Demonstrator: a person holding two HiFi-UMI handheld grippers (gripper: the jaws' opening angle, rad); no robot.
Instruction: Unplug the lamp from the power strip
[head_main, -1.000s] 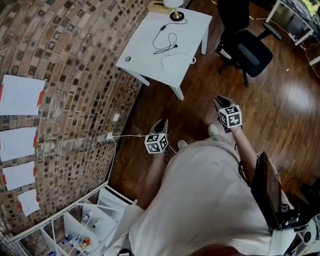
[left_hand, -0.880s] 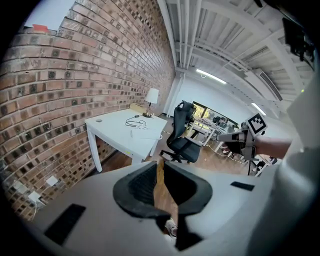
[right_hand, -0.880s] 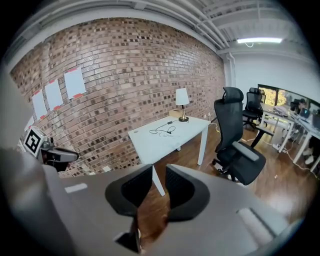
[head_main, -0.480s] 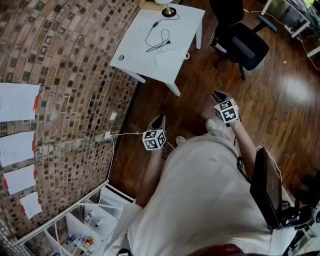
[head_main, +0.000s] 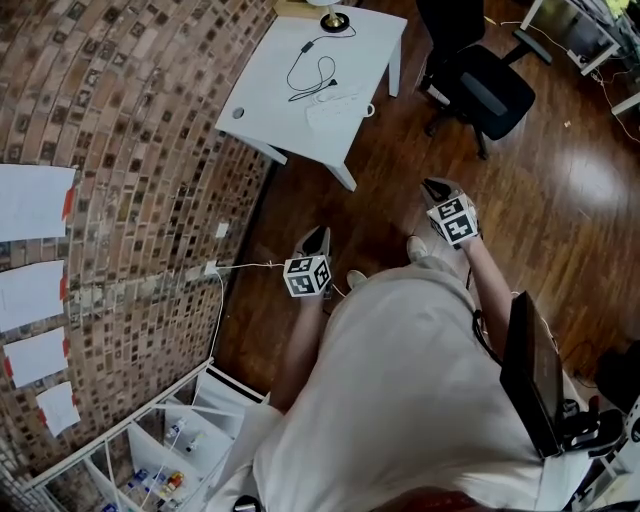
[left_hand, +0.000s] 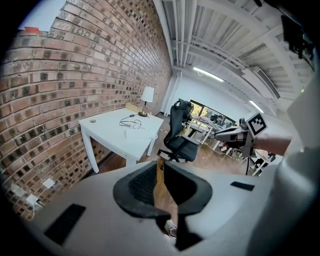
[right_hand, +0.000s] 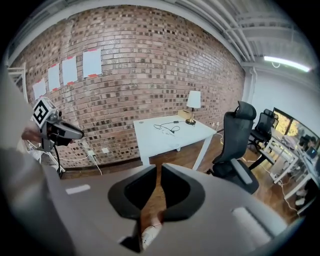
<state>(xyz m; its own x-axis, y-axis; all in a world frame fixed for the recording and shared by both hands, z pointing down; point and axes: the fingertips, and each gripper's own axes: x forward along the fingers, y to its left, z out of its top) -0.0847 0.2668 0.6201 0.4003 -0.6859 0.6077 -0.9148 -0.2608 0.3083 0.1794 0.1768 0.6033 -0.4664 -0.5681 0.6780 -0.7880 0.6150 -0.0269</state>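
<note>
**Tongs.** The right tongs (right_hand: 159, 169) have just been closing. The jaws now stand all but together, with only a thin slit between the pads. Nothing is held, and only the wooden floor (head_main: 560, 200) shows through the slit. The left tongs (left_hand: 160, 164) are likewise drawn together on nothing. Both are carried in front of the person's body, angled downward over bare floor.

**Change against the earlier head views.** Apart from the right jaws closing, both tongs keep nearly the same station. The desk (head_main: 270, 100) has drifted slightly up and left in the head view. It remains well apart from both tongs.

**Task items.** The lamp (right_hand: 193, 104) stands upright at the far end of the desk, near the brick wall (head_main: 130, 150). Its black cord (head_main: 312, 68) runs in loops across the desk top. The cord leads toward a flat white item (head_main: 338, 108) near the desk's near edge, probably the power strip. The cord end lies just beside that item, but it is too small to tell whether the plug is seated.

**Meaning for the task.** The closure took place in open air, so it is no grip on plug or cord. The scene fits two stages:
- the plug is still seated, and the person is standing off from the desk;
- the plug is already out, and the tongs are closed empty and away from the desk.
</note>
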